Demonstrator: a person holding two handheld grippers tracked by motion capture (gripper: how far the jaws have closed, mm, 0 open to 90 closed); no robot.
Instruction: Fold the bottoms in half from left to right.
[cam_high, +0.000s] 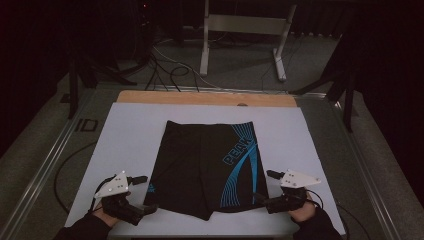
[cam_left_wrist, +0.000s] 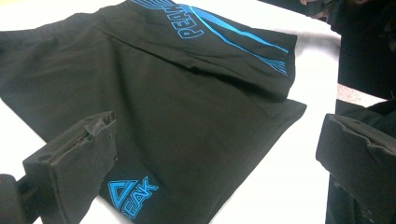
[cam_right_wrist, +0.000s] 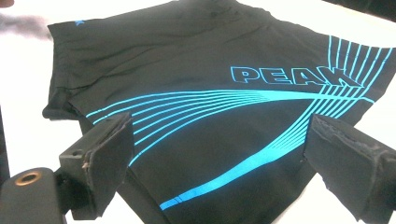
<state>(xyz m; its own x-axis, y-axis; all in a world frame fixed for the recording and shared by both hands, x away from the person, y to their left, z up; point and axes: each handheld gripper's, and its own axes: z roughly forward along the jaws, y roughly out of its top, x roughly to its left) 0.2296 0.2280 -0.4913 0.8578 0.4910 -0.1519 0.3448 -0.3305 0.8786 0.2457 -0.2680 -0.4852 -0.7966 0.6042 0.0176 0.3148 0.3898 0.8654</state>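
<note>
Nearest the camera in the high view, two forearms in dark sleeves are seen entering from the bottom edge, each hand carrying a gripper. The left gripper (cam_high: 142, 210) is held at the near left corner of a pair of black shorts (cam_high: 205, 165), and the right gripper (cam_high: 262, 200) at the near right corner. Both are seen with jaws spread wide and nothing clamped: in the left gripper view the hem with a small blue logo (cam_left_wrist: 130, 196) lies between the black jaws, untouched by the pads, and in the right gripper view the cloth with blue stripes (cam_right_wrist: 210, 140) is framed the same way.

The shorts are laid flat in the middle of a white mat (cam_high: 125, 135) on the counter (cam_high: 150, 96), the "PEAK" lettering (cam_high: 239, 145) running along the right leg and the hems toward the person. The garment appears to have been spread smooth so that its corners can be reached. The grippers are judged to be placed one at each near corner so that both corners can be pinched together, probably for a fold away from the person.
</note>
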